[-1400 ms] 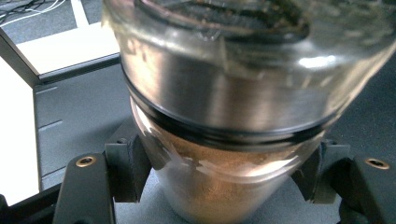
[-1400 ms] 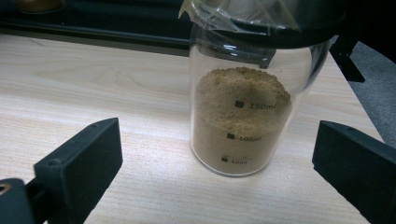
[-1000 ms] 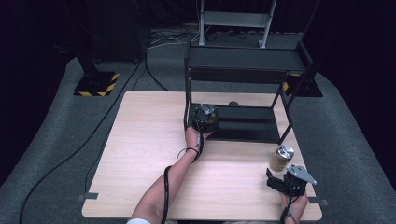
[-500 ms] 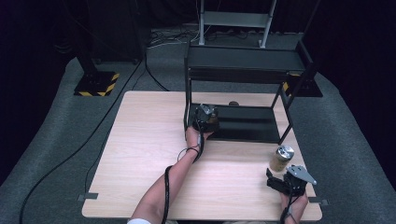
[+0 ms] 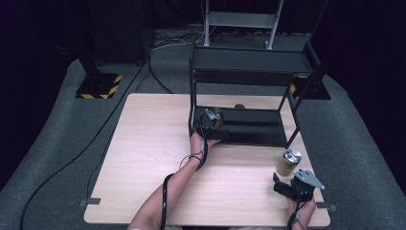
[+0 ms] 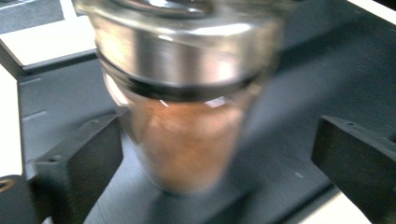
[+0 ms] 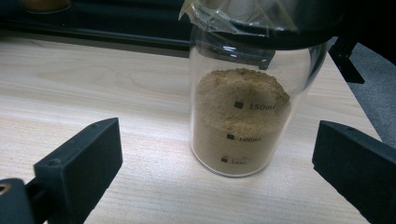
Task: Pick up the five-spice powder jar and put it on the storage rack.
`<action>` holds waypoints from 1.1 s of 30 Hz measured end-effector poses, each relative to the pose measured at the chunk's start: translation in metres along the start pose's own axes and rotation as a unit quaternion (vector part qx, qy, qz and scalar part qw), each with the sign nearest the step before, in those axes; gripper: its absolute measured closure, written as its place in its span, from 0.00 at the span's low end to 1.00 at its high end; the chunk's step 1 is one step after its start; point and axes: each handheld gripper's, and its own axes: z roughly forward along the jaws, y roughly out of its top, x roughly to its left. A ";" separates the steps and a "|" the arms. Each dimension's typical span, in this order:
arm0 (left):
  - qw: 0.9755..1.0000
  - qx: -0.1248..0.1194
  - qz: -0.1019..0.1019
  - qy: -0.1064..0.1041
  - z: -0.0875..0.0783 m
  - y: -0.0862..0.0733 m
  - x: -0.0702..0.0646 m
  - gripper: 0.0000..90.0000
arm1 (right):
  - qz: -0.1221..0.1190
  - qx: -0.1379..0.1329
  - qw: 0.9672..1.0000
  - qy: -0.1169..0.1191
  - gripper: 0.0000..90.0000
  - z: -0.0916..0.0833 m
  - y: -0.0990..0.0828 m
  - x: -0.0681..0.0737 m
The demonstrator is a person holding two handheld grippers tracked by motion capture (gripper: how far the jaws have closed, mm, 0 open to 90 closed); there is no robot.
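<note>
A glass jar of brown powder with a silver lid (image 6: 187, 116) stands on the lower shelf (image 5: 253, 128) of a black rack. My left gripper (image 5: 212, 119) reaches into the rack around it. Its jaws have just been opening and now stand apart on either side of the jar, with a gap at each side (image 6: 217, 140). A second jar (image 5: 288, 162), glass with measuring marks and half full of brown powder (image 7: 240, 116), stands on the table near the right front. My right gripper (image 5: 283, 186) sits just behind it, open, the jar ahead of its jaws (image 7: 215, 140).
The black rack has an upper shelf (image 5: 249, 60) over the lower one and thin posts at the corners (image 5: 192, 96). A small brown thing (image 5: 239, 106) lies on the table behind the rack. The wooden table (image 5: 143, 143) ends close to the right jar.
</note>
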 end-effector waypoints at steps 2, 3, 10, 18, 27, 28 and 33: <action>1.000 -0.004 0.003 -0.005 -0.007 -0.002 -0.001 0.00 | -0.001 0.000 1.000 0.000 0.00 0.000 0.000 0.000; 1.000 -0.005 0.008 -0.008 -0.011 -0.003 -0.002 0.00 | -0.001 0.000 1.000 0.000 0.00 0.000 0.000 0.000; 0.999 -0.007 0.050 -0.014 -0.041 -0.013 -0.021 0.00 | -0.002 0.001 1.000 -0.001 0.00 0.000 0.000 0.001; 0.995 -0.027 0.085 -0.033 -0.090 -0.046 -0.035 0.00 | -0.001 0.001 1.000 0.000 0.00 0.000 0.000 0.000; 0.996 -0.037 0.072 -0.038 -0.139 -0.092 -0.026 0.00 | -0.004 0.000 1.000 -0.001 0.00 0.001 0.000 0.001; 0.996 -0.036 0.065 -0.041 -0.143 -0.097 -0.025 0.00 | -0.004 0.000 1.000 -0.001 0.00 0.001 0.000 0.001; 0.998 -0.032 0.049 -0.023 -0.159 -0.124 -0.027 0.00 | -0.005 0.002 1.000 -0.002 0.00 0.001 0.001 0.001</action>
